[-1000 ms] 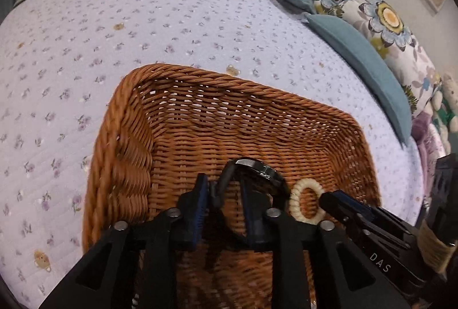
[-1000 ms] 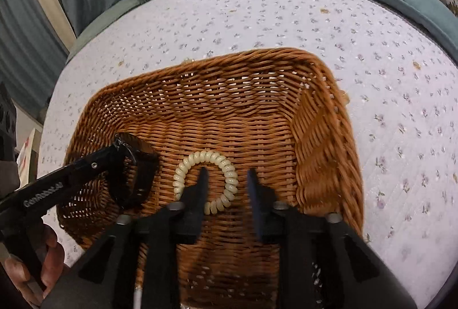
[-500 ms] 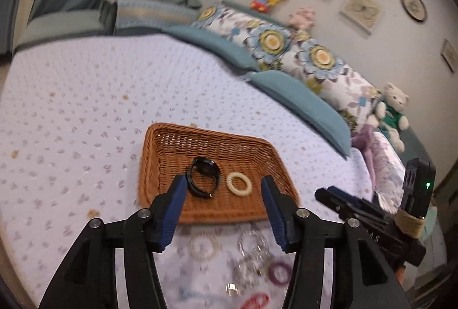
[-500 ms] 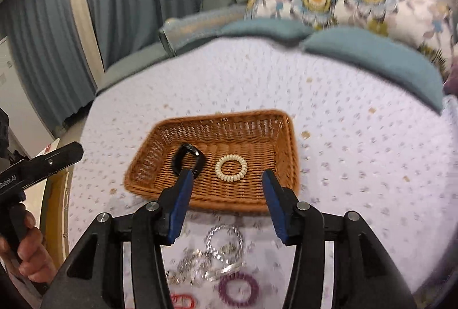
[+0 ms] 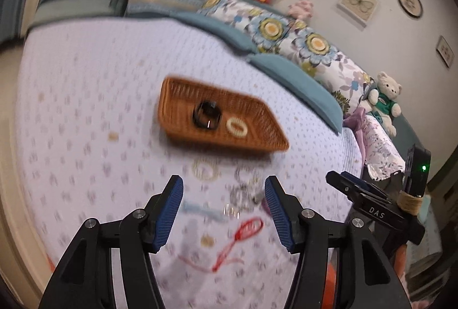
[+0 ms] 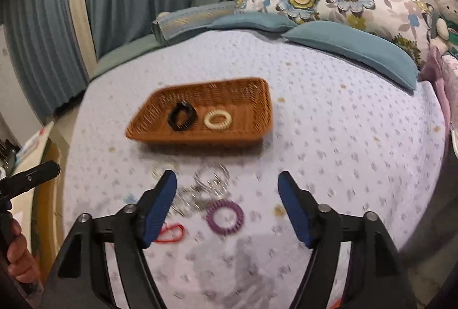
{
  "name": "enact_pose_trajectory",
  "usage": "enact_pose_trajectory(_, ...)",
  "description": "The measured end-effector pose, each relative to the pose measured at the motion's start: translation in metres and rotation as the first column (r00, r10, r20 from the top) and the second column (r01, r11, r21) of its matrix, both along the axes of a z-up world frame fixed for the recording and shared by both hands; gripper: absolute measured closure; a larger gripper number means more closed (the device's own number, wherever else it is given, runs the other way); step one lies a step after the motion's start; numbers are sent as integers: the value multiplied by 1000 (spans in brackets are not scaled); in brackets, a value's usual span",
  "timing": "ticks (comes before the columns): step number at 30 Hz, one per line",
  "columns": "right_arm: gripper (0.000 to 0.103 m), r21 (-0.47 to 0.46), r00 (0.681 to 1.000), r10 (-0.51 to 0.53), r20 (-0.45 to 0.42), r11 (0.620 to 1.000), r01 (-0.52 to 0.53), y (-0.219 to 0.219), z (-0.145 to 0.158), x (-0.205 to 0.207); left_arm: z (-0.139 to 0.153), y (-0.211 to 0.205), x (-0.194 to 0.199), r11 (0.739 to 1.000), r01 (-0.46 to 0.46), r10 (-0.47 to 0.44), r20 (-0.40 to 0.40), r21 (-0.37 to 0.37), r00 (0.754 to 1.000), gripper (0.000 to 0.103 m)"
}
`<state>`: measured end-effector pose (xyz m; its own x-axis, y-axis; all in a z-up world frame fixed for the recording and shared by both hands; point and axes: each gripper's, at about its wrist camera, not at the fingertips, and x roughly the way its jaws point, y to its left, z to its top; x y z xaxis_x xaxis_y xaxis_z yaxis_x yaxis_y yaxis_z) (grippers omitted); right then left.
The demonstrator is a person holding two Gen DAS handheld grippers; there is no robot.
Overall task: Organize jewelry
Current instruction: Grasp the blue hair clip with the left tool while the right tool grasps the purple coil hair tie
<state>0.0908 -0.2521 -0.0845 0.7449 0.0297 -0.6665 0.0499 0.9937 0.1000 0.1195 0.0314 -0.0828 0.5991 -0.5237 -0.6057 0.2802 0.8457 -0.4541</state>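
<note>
Black watch [image 6: 182, 116], cream coil [image 6: 218, 119] in basket [image 6: 257, 120]; both grippers gaping.

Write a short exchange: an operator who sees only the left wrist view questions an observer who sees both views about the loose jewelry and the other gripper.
Operator: My picture is blurred. What lies at the right end of the loose pile?
Observer: In the right wrist view, a purple coil bracelet lies on the bedspread, on the near side of the basket, just beside the silver chains.
Operator: I see the right gripper only from the side. Is it carrying anything?
Observer: No. The right gripper is wide open and nothing sits between its fingers.
</note>
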Motion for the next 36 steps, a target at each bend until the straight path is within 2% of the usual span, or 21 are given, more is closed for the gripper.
enact_pose_trajectory(5,28,-24,999,-9,-45,1000,8,-3,-30,-1,-46,-7,2,999,-21,17,-122,-30,992,42)
enact_pose_trajectory(6,29,-18,998,-6,-57,1000,5,-5,-36,1,-54,-10,5,999,-23,17,-146,-40,989,42)
enact_pose_trajectory(8,43,3,996,3,-89,1000,-3,-9,-49,6,-67,-16,8,999,-34,26,-180,-40,983,42)
enact_pose_trajectory(9,45,21,994,10,-108,1000,-8,-11,-57,9,-71,-17,9,999,-37,29,-189,-38,982,42)
enact_pose_trajectory(15,47,44,984,15,-177,999,-8,-15,-91,31,-103,-24,25,996,-77,63,-276,-38,959,42)
enact_pose_trajectory(17,52,48,981,19,-195,999,-10,-14,-99,37,-111,-26,29,996,-81,65,-295,-41,953,42)
enact_pose_trajectory(24,54,38,978,34,-206,999,-26,-9,-108,41,-117,-42,38,998,-63,54,-273,-22,960,42)
enact_pose_trajectory(29,54,19,977,33,-212,999,-29,-5,-109,44,-119,-52,53,996,-85,86,-270,16,959,42)
enact_pose_trajectory(34,54,-4,974,31,-223,999,-33,-2,-111,47,-118,-66,64,992,-73,96,-251,101,963,43)
enact_pose_trajectory(36,56,-10,974,35,-223,999,-39,-1,-112,48,-118,-71,63,987,-60,93,-232,147,968,46)
